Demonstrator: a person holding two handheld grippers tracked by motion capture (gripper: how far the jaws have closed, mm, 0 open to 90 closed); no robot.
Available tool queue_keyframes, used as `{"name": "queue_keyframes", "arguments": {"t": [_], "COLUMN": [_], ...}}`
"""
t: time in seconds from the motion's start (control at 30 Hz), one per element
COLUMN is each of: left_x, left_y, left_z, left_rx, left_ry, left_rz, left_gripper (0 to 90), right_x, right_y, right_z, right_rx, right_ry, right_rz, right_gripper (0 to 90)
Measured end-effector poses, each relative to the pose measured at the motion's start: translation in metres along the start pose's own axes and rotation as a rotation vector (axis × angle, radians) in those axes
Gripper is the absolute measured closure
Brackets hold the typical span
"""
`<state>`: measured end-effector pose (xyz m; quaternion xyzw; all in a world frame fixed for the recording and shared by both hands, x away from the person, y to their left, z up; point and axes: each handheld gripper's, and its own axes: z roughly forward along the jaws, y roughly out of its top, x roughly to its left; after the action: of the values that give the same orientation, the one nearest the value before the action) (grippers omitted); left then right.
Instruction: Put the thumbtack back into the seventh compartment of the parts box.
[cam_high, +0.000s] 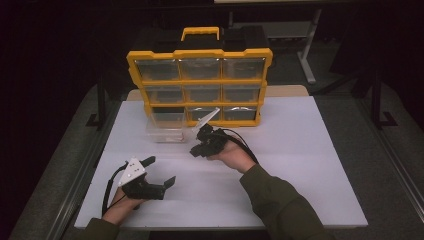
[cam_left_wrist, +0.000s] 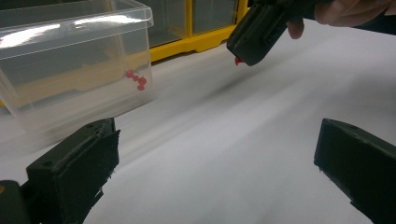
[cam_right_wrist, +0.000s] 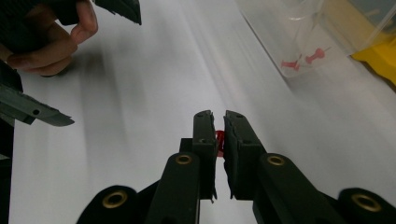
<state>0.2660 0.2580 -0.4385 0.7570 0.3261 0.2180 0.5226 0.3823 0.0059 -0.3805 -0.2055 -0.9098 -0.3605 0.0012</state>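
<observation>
Near the front left corner of the white table (cam_high: 300, 190), the left gripper (cam_high: 159, 172) is held low with its jaws spread wide and nothing between them; in the left gripper view both pads are partly cut off by the picture's edges.

Toward the middle of the table, the right gripper (cam_high: 196, 150) is held above the surface, its jaws drawn almost together on a small red pushpin (cam_right_wrist: 219, 138). Only a sliver of red shows between the pads, so the pin's shape is hard to make out.

Just beyond it, the clear plastic bin (cam_high: 167, 127) sits on the table with a few red pins (cam_left_wrist: 137, 80) inside; their number is unclear through the wall.

At the far edge stands the yellow organizer case (cam_high: 200, 80); the contents of its drawers are too dim to tell.
</observation>
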Motion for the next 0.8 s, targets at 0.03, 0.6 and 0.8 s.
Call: {"name": "queue_keyframes", "arguments": {"t": [0.03, 0.6, 0.8], "left_x": [-0.001, 0.000, 0.000], "left_y": [0.000, 0.000, 0.000], "left_z": [0.000, -0.001, 0.000], "left_rx": [-0.004, 0.009, 0.005], "left_ry": [-0.001, 0.001, 0.001], "left_rz": [-0.011, -0.007, -0.004], "left_gripper": [0.0, 0.0, 0.0], "right_x": [0.000, -0.012, -0.015], "right_y": [0.001, 0.018, 0.023], "right_z": [-0.001, -0.009, -0.011], "right_rx": [0.001, -0.021, -0.028], "right_ry": [-0.007, -0.017, -0.017], "right_rz": [0.001, 0.021, 0.028], "right_gripper": [82.4, 82.4, 82.4]}}
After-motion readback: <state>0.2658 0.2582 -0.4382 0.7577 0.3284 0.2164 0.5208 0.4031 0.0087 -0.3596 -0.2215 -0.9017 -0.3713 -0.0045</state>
